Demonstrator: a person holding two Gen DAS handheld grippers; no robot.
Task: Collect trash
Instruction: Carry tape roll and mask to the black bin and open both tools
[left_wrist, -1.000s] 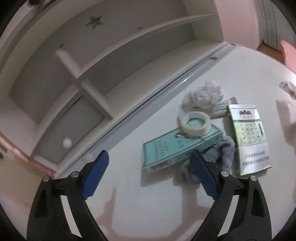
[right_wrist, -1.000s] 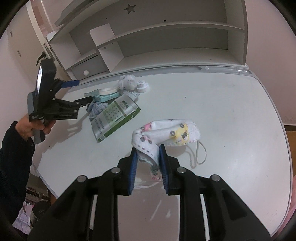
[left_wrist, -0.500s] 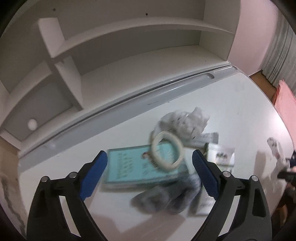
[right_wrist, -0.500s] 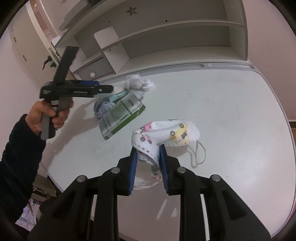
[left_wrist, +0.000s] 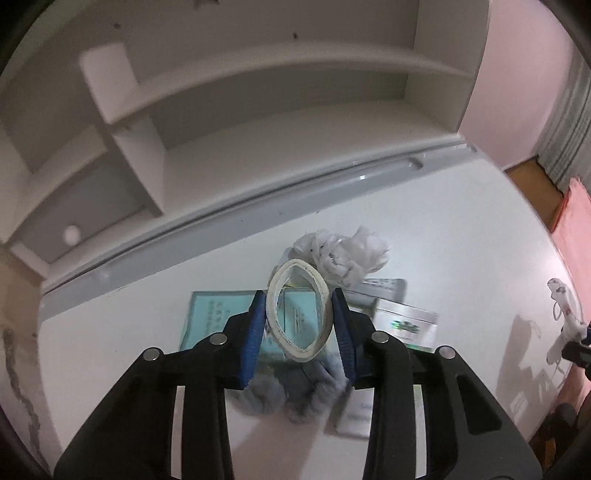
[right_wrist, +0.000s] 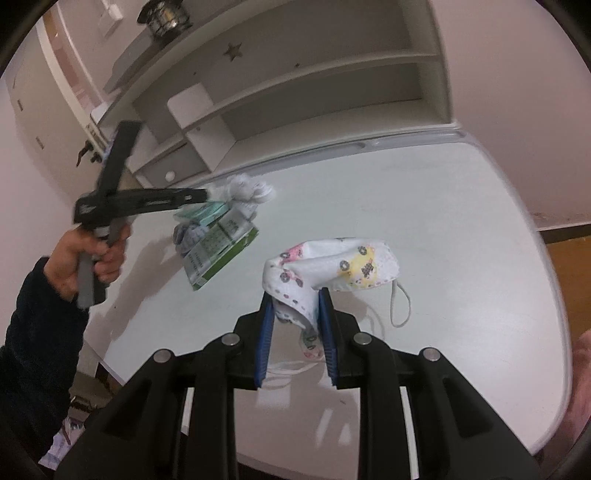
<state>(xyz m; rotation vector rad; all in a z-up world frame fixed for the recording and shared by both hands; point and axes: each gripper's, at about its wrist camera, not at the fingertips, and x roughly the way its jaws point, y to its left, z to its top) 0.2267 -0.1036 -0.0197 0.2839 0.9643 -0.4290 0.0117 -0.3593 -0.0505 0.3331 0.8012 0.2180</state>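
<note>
My left gripper (left_wrist: 297, 310) has its jaws closing on a white tape ring (left_wrist: 301, 355), and the blue pads squeeze it into an oval. Under it a pile lies on the white desk (left_wrist: 461, 240): a teal box (left_wrist: 214, 317), a crumpled tissue (left_wrist: 343, 254), a grey cloth (left_wrist: 266, 398) and a green-and-white carton (left_wrist: 406, 321). In the right wrist view my right gripper (right_wrist: 295, 299) is shut on a patterned face mask (right_wrist: 351, 262), whose ear loops trail on the desk. The left gripper (right_wrist: 205, 194) hangs over the carton (right_wrist: 218, 251), held by a hand (right_wrist: 85, 254).
A white shelf unit (left_wrist: 258, 110) with a small drawer stands along the back of the desk. The desk's near edge (right_wrist: 122, 373) drops to the floor at the left. A wall (right_wrist: 517, 92) bounds the right side.
My left gripper rolled level, swung over the pile and went from wide open to closed on the tape ring. My right gripper shifted a little with the mask still in it.
</note>
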